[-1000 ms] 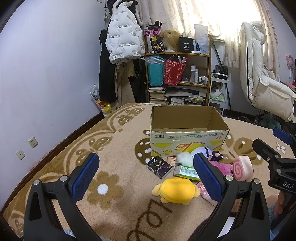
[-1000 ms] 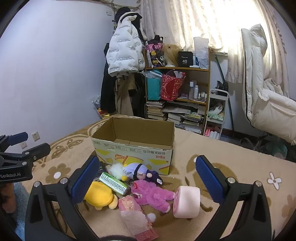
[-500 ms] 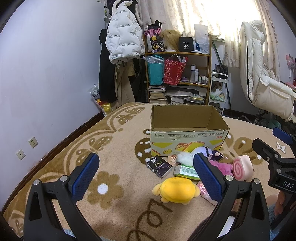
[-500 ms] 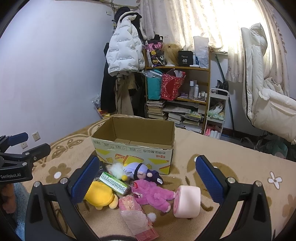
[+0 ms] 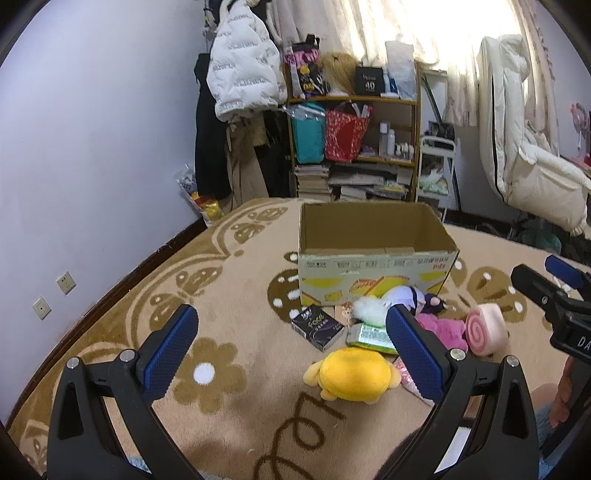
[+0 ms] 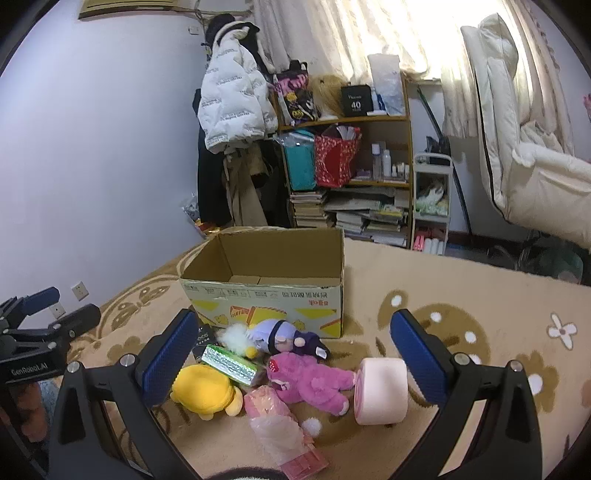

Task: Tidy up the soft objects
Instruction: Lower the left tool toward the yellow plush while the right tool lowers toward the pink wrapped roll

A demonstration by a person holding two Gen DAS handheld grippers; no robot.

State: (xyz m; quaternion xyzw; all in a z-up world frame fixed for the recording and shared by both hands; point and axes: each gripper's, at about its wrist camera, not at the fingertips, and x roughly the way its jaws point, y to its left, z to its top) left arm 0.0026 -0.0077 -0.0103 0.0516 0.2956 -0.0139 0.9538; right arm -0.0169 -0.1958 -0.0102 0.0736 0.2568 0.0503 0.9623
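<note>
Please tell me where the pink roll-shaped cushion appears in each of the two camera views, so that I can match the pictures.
Left wrist view: the pink roll cushion lies at the right, beyond the tool's right finger, its spiral end facing the camera.
Right wrist view: the cushion lies low, right of centre, seen side-on beside the pink plush toy.
Shared landmark: the open cardboard box behind it.

lilac wall [image 5: 92, 147] | patterned tan carpet [image 5: 229, 417] | cluttered bookshelf [image 6: 369, 155] | sunlit curtains [image 6: 369, 33]

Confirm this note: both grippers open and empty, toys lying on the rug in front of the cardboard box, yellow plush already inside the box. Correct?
Not quite. The yellow plush lies on the rug outside the cardboard box, as the right wrist view shows. The rest holds.
</note>
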